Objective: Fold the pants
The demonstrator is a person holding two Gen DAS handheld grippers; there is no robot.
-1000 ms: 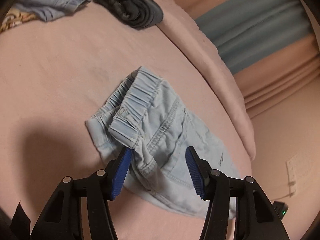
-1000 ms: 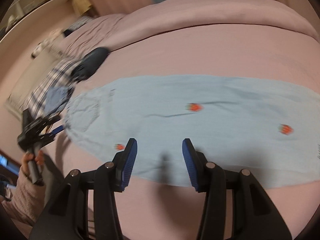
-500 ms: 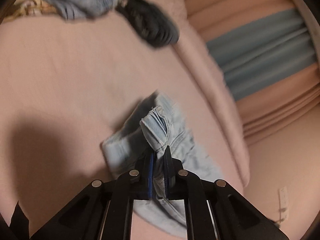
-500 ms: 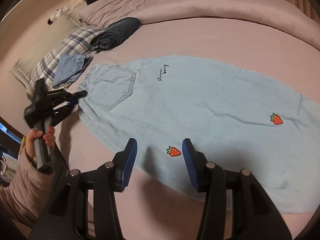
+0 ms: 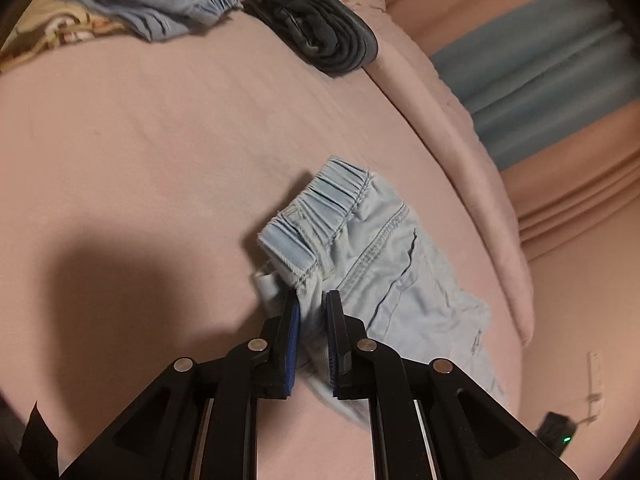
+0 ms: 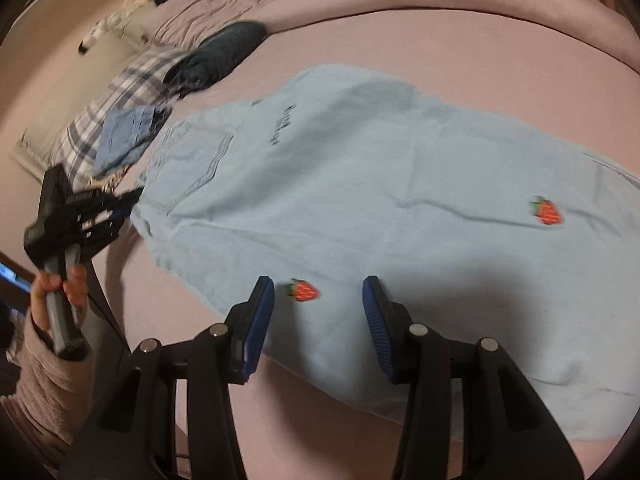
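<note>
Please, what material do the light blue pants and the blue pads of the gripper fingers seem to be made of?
The light blue pants look like soft, thin denim or cotton twill, matte: visible stitched seams, a patch pocket, a gathered elastic waistband. The blue pads look like ribbed rubber or soft plastic, from the fine ridges; the exact material is not certain.

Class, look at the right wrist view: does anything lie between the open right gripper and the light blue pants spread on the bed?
Nothing visible does. The right gripper hangs with jaws open directly over the near edge of the light blue denim pants, framing a red strawberry patch.
</note>
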